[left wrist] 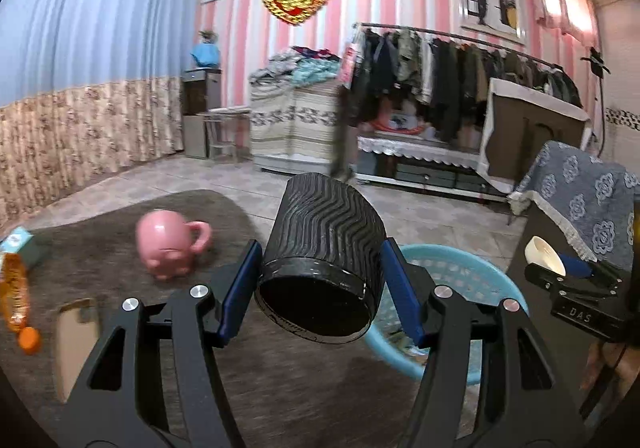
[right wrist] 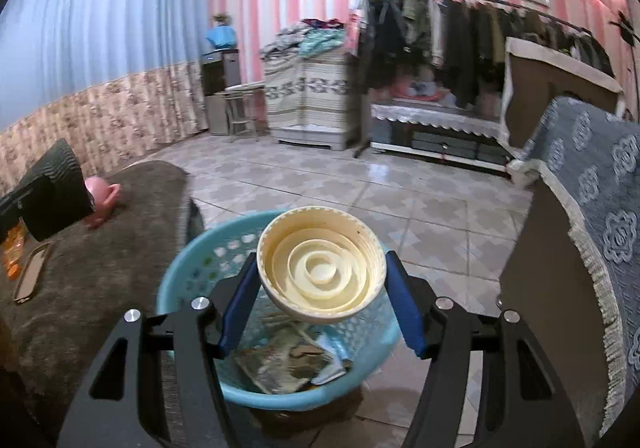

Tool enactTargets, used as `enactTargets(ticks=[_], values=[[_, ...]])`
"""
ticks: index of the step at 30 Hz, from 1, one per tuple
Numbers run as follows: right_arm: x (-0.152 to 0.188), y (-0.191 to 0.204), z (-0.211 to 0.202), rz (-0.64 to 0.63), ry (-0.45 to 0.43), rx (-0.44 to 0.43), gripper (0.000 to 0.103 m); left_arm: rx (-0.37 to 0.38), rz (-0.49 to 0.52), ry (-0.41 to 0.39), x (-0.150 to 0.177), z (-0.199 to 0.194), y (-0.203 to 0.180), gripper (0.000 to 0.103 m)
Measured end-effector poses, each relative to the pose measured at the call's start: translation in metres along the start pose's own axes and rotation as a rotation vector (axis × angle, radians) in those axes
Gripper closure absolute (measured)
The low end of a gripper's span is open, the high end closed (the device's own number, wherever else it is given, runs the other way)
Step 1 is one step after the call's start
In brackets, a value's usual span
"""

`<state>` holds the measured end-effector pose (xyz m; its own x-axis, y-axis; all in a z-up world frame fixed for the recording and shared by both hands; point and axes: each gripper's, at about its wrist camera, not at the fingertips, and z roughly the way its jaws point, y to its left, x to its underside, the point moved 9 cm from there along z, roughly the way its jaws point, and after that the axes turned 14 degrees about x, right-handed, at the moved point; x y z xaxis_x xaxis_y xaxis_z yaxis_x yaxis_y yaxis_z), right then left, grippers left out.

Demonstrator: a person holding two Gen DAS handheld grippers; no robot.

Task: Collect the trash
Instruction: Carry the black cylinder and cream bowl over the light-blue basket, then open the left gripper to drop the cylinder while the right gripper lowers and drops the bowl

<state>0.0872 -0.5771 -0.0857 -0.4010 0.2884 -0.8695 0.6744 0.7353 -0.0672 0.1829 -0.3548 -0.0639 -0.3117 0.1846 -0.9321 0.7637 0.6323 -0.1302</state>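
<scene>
My left gripper is shut on a black ribbed cylinder cup, held tilted above the brown rug near the light blue basket. My right gripper is shut on a cream round lid with raised rings, held over the basket. Inside the basket lie crumpled wrappers. The right gripper with the cream lid shows at the right edge of the left wrist view. At the left edge of the right wrist view is the black cup.
On the brown rug lie a pink mug, an orange bottle, a teal box and a phone. A blue-covered seat stands right. Tiled floor, a clothes rack and cabinets lie beyond.
</scene>
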Motion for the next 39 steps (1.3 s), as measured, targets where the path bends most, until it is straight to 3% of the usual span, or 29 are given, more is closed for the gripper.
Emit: enactTargets(ticks=[7, 16, 17, 18, 20, 27, 37, 39], values=[[0.008, -0.016, 0.019, 0.014, 0.021, 0.024, 0.041, 0.088, 0.004, 0.058, 0.014, 0.055, -0.031, 0.043], [0.023, -0.031, 0.039, 0.038, 0.064, 0.044, 0.041, 0.142, 0.007, 0.127, 0.028, 0.105, -0.048, 0.042], [0.024, -0.031, 0.040, 0.038, 0.067, 0.044, 0.041, 0.147, 0.011, 0.133, 0.028, 0.109, -0.049, 0.041], [0.024, -0.030, 0.040, 0.037, 0.068, 0.044, 0.041, 0.149, 0.017, 0.136, 0.027, 0.111, -0.050, 0.033], [0.024, -0.026, 0.041, 0.028, 0.071, 0.042, 0.041, 0.129, 0.019, 0.123, 0.023, 0.109, -0.046, 0.021], [0.024, -0.005, 0.041, 0.005, 0.070, 0.026, 0.041, -0.009, -0.007, 0.052, 0.002, 0.079, -0.004, 0.005], [0.013, 0.035, 0.044, -0.021, 0.044, 0.012, 0.041, -0.226, -0.005, -0.011, -0.012, 0.013, 0.059, 0.005], [0.013, 0.039, 0.044, -0.016, 0.046, 0.007, 0.028, -0.242, -0.032, -0.010, -0.012, 0.003, 0.071, 0.005]])
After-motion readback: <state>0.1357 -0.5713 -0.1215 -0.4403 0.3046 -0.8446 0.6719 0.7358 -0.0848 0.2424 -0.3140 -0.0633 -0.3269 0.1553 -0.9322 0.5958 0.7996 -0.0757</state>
